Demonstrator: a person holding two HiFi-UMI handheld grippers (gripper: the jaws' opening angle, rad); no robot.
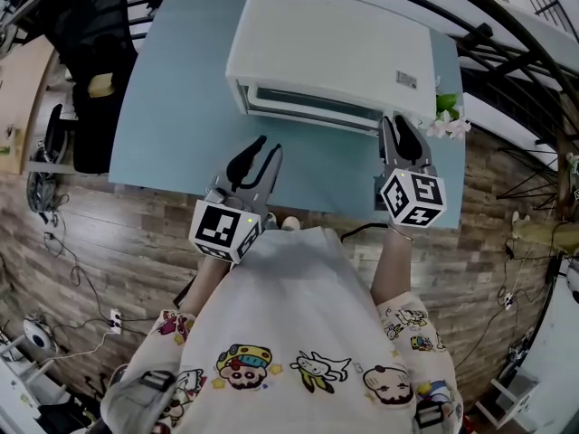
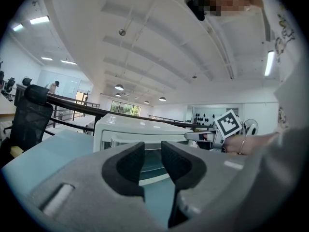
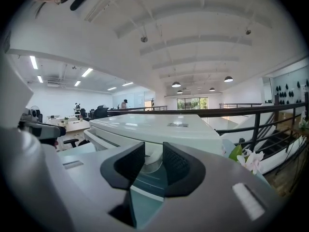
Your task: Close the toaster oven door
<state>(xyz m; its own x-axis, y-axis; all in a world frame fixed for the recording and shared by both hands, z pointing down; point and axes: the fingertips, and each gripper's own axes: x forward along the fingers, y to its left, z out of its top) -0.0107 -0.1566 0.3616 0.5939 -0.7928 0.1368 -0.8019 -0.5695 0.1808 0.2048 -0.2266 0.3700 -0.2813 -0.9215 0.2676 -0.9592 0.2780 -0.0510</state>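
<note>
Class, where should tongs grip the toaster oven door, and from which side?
Probably the white bar topping the toaster oven door, from the front, over the table: it spans the full width and juts toward the person.

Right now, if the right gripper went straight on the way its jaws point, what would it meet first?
Most likely the toaster oven. The right gripper points at its front, close to the right end in the head view, with its jaws apart and nothing between them. The depth of the gap left is hard to judge.

The table (image 1: 181, 107) is viewed steeply from overhead. The front of the toaster oven (image 1: 335, 52) is shared by both gripper views, low, from the near edge.
</note>
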